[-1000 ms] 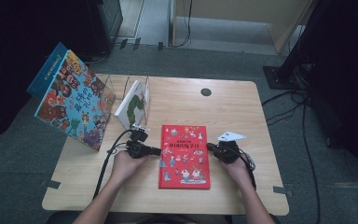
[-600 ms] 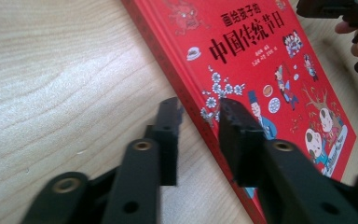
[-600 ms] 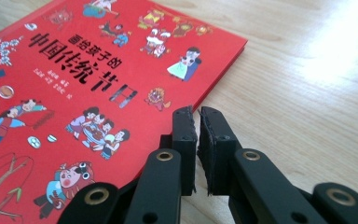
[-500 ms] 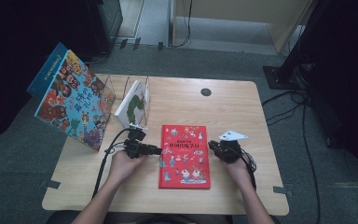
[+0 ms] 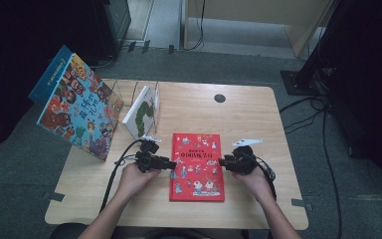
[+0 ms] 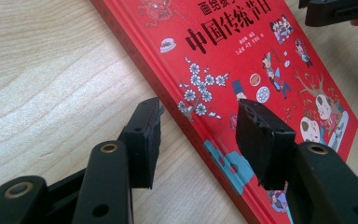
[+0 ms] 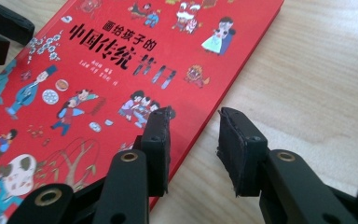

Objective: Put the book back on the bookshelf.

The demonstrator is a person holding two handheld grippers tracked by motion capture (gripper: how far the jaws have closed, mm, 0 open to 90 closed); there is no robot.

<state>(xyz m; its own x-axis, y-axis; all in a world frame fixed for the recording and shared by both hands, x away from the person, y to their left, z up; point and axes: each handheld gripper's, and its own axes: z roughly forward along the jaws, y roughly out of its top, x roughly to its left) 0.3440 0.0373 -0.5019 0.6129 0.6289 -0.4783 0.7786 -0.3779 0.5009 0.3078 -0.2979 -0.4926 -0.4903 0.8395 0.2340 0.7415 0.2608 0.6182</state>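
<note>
Red hardcover picture book (image 5: 197,167) lies flat and closed on the pale wooden bench (image 5: 248,114), near the person's edge and roughly at mid-width. The left tongs (image 5: 171,164) stand at the book's left long edge and the right tongs (image 5: 222,162) at its right long edge, each held level in a hand. Both pairs have just been opening: in the left gripper view the jaws straddle the spine edge with clear gaps on both sides, and in the right gripper view one jaw hangs over the cover while the other sits over bare wood; neither pair presses on the book, so it is released and resting on its own. Judged step: letting go after setting the book down, or re-gripping its edges. To do this well, each hand should draw straight outward, away from the cover, keeping the jaws parted so that no pad catches the board edge and drags the book askew. Edges and room: the book's near edge sits close to the bench front, so any pull toward the person risks sliding it off. Open wood lies to the right and behind the book. To the left rear stand a wire book rack (image 5: 149,102) holding a white book (image 5: 140,113) and a large illustrated book (image 5: 77,107) leaning at the bench's left edge; the left hand has less clearance there, and its trailing cable (image 5: 117,167) lies across that side.
</note>
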